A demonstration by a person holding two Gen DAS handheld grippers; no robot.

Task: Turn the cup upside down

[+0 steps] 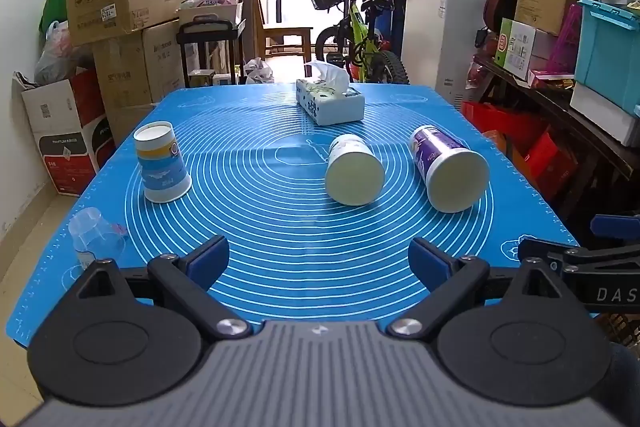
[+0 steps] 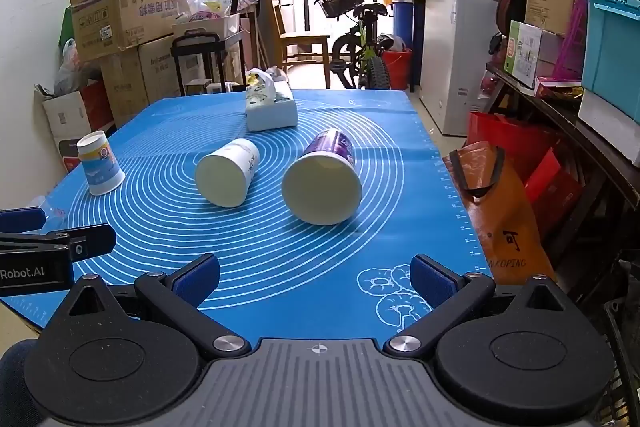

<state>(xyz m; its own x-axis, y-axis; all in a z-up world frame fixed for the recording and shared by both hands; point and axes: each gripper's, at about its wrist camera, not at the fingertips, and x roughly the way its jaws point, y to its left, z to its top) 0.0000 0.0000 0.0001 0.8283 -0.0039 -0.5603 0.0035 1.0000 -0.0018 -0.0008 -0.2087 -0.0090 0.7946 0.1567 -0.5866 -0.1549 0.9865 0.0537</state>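
Note:
Two paper cups lie on their sides on the blue mat, mouths toward me: a white cup and a purple cup. A blue-and-yellow cup stands upside down at the left. A clear plastic cup sits at the near left edge. My left gripper is open and empty above the near mat, well short of the cups. My right gripper is open and empty, also near the front edge.
A tissue box stands at the back of the mat. Cardboard boxes are stacked at the left, a bicycle and a white freezer behind, shelves and an orange bag at the right.

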